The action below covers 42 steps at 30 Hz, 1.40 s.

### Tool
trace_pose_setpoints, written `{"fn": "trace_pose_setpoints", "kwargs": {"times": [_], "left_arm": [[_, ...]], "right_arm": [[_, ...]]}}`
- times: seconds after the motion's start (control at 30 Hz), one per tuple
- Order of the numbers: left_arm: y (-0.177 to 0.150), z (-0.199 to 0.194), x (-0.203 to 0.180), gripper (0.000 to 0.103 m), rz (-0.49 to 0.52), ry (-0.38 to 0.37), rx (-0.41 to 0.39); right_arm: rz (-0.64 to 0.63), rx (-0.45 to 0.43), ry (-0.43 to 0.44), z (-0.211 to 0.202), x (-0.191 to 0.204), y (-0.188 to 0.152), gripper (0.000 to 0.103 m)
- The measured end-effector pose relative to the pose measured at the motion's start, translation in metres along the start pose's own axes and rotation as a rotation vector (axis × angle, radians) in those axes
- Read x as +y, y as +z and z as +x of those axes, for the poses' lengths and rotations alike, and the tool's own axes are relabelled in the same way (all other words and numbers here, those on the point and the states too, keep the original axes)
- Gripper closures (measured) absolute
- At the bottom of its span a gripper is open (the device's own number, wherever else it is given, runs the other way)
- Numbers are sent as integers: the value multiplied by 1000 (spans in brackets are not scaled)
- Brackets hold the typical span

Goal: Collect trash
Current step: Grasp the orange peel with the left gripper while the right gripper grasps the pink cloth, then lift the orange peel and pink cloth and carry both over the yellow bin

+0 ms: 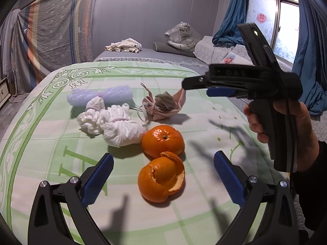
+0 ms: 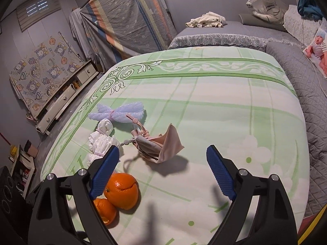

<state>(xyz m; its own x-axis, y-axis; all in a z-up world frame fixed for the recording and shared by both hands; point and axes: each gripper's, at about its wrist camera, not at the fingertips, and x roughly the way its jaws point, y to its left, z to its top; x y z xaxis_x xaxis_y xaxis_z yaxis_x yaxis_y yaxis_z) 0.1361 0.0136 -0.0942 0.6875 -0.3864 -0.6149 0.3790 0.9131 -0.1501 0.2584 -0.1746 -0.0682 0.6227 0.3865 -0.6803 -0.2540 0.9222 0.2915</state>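
Trash lies on a green-and-white bed cover (image 1: 40, 134). An orange peel shell (image 1: 161, 181) lies nearest, between my open left gripper's (image 1: 163, 175) fingers. A second orange peel (image 1: 163, 140) lies just behind it. White tissue wads (image 1: 110, 122), a lilac foam wrap (image 1: 98, 97) and a pink drawstring pouch (image 1: 163, 107) lie farther back. My right gripper (image 2: 163, 169) is open and empty, hovering above the cover short of the pouch (image 2: 161, 145), with the peels (image 2: 121, 190) at its left finger. It shows at the right in the left wrist view (image 1: 204, 85).
A grey quilted bed (image 2: 224, 30) with a plush white tiger (image 2: 265, 6), a cloth heap (image 2: 206, 20) and a baby picture (image 2: 317, 45) lies beyond. A low cabinet (image 2: 67, 96) and a covered rack (image 2: 126, 16) stand at the left.
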Motion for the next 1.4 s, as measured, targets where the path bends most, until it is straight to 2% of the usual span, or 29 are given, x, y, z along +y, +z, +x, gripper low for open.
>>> {"fn": "trace_pose_setpoints", "kwargs": {"times": [0.17,0.37,0.43,0.57,0.63,0.73,0.83,0.97,1.0,1.13,1.4], "left_arm": [[-3,12,-1,9,7,-20,50],[-4,19,2,23,-11,-61,88],[-4,24,2,32,-15,-68,110],[-6,30,3,43,-22,-66,138],[-7,33,5,53,-31,-74,149],[-8,30,5,60,-35,-73,137],[-8,27,4,64,-32,-68,130],[-6,24,1,67,-36,-67,128],[-6,23,0,74,-36,-64,126],[-6,19,-4,75,-25,-60,123],[-5,6,-4,76,-28,-62,103]], "right_arm": [[-2,40,-1,17,4,4,26],[3,82,1,38,7,3,37],[6,98,-2,45,7,2,42],[8,117,-9,53,8,1,49],[17,121,-7,56,7,2,55],[21,126,-15,59,8,2,61],[17,126,-22,57,11,3,74],[19,136,-16,55,11,2,82],[17,135,-17,54,12,2,86],[0,122,-35,48,16,2,95],[25,56,-18,15,15,6,96]]}}
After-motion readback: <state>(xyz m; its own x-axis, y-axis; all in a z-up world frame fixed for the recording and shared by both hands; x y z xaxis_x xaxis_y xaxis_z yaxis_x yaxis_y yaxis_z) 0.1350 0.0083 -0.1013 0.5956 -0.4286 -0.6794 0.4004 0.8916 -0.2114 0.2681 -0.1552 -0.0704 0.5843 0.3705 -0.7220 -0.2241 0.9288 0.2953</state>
